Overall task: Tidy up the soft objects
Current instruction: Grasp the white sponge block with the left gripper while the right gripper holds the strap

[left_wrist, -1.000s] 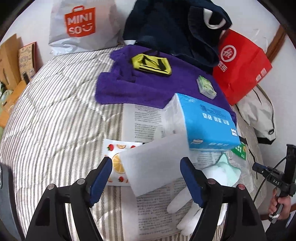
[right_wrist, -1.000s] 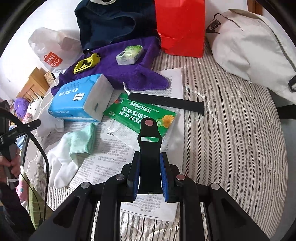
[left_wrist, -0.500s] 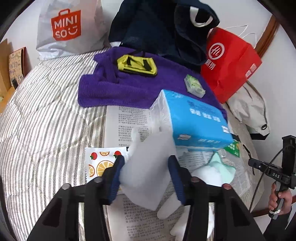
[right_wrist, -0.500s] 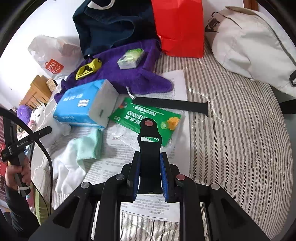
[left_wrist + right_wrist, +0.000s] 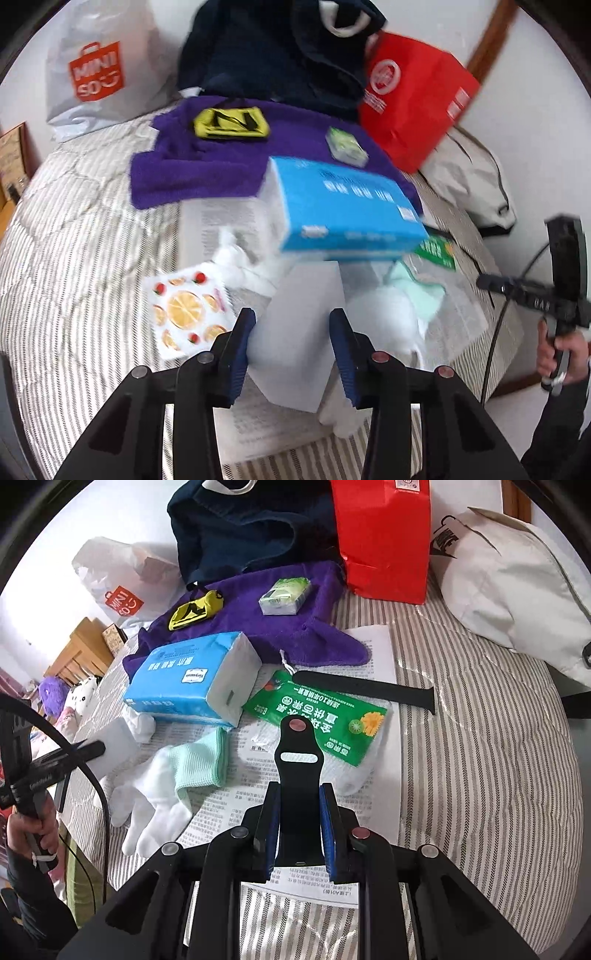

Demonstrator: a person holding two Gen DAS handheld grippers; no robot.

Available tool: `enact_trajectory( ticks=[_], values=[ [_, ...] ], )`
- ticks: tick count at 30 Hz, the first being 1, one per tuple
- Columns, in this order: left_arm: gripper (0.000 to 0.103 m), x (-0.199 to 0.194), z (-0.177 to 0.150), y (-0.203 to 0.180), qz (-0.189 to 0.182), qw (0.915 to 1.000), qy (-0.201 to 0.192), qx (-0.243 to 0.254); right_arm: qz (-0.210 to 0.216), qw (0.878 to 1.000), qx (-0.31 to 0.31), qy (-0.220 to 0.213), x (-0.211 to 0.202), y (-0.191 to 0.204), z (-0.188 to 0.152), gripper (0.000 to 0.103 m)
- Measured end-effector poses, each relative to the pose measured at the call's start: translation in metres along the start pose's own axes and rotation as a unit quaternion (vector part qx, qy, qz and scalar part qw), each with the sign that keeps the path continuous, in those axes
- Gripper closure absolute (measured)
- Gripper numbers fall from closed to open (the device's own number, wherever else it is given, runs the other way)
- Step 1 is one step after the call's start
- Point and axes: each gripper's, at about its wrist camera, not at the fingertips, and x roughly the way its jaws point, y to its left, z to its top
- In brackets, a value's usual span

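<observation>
Left gripper jaws just closed on white sponge, likely gripped, blurry; right gripper clamps black strap.

Bare striped quilt right, tissue pack and purple towel crowd the left

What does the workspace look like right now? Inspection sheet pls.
Surface: striped quilt, printed sheets on it.
Job's things: white foam block in left tool; black strap piece in right tool; white sock; purple towel.
Clutter: blue tissue pack, green packet, fruit sticker sheet, red bag.
Grippers: left tool just closed on block; right tool shut on strap.
Cables: black cable by left hand.
Surroundings: white wall, wooden shelf.
</observation>
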Motion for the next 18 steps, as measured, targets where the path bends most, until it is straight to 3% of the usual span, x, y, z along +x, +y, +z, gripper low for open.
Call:
enact_trajectory(
  ticks=[6, 8, 11, 18],
  values=[
    [0.060, 0.012, -0.004, -0.008, 0.013, 0.9998, 0.010, 0.009, 0.002, 1.000, 0.004, 0.006, 0.003, -0.001, -0.004, 0.083],
    [0.068, 0.013, -0.002, -0.005, -0.003, 1.0000, 0.009, -0.001, 0.003, 1.000, 0.003, 0.007, 0.004, 0.001, -0.004, 0.083],
    [0.070, 0.012, -0.001, -0.006, -0.029, 0.9995, 0.008, -0.005, 0.005, 1.000, 0.002, 0.004, 0.002, 0.004, -0.004, 0.083],
    [0.071, -0.010, 0.006, -0.011, -0.024, 0.9996, -0.016, 0.002, 0.011, 1.000, -0.016, -0.015, -0.013, 0.018, 0.007, 0.083]
  ],
)
